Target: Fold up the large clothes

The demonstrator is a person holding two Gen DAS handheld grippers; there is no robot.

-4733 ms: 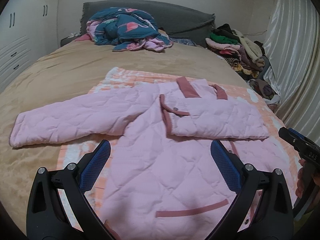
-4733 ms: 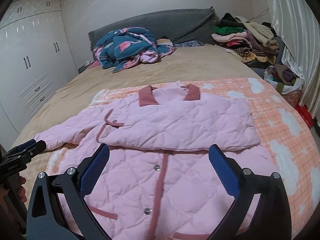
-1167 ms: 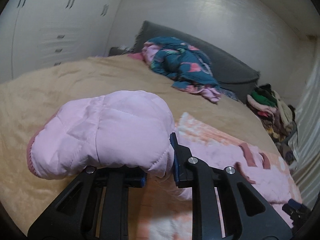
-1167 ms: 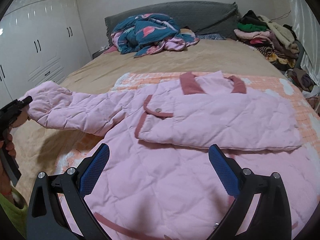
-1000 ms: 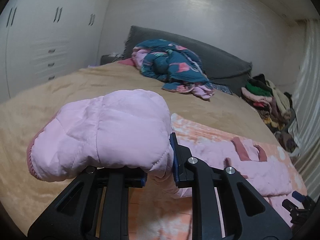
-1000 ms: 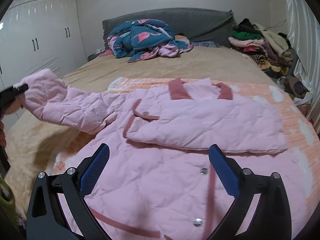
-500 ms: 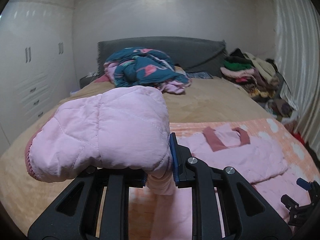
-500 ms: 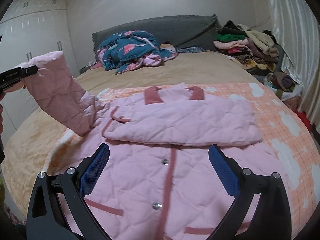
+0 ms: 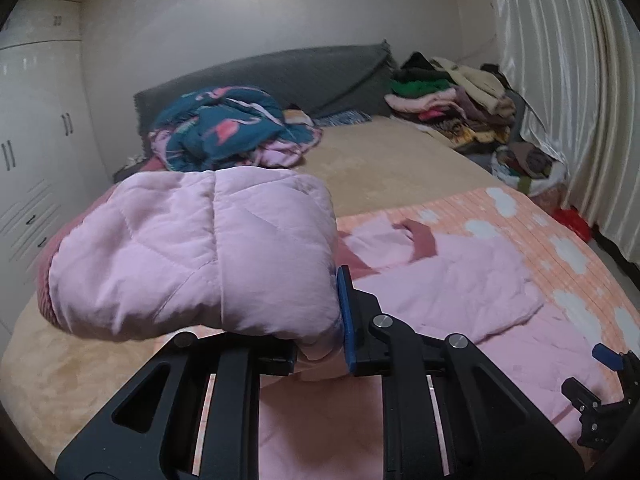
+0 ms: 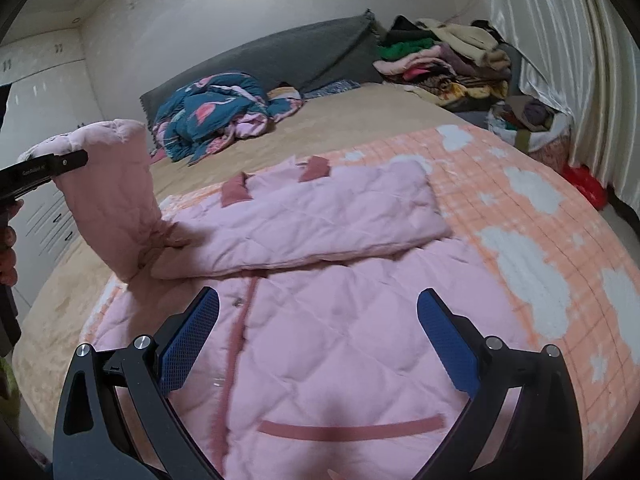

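Note:
A pink quilted jacket (image 10: 320, 320) with dusty-rose trim lies front-up on an orange cloud-print sheet (image 10: 520, 216). One sleeve (image 10: 320, 220) is folded flat across its chest. The other sleeve (image 10: 116, 196) is lifted off the bed at the left, its cuff (image 9: 192, 248) bunched in front of the left wrist camera. My left gripper (image 9: 320, 344) is shut on that cuff and also shows at the left edge of the right wrist view, left gripper (image 10: 52, 168). My right gripper (image 10: 318, 340) hangs open above the jacket's lower front, nothing between its blue pads.
The bed (image 10: 360, 116) has a tan cover and a grey headboard (image 10: 280, 52). A teal flamingo-print quilt (image 10: 216, 112) is heaped near it. Piled clothes (image 10: 444, 60) and a full bag (image 10: 528, 120) stand at the right by a pale curtain (image 10: 560, 60). White wardrobes (image 9: 36, 140) line the left.
My left gripper has carried the sleeve cuff up and in toward the jacket's body, so the sleeve now stands up bent. The right gripper has shifted over the jacket's lower front, staying open.

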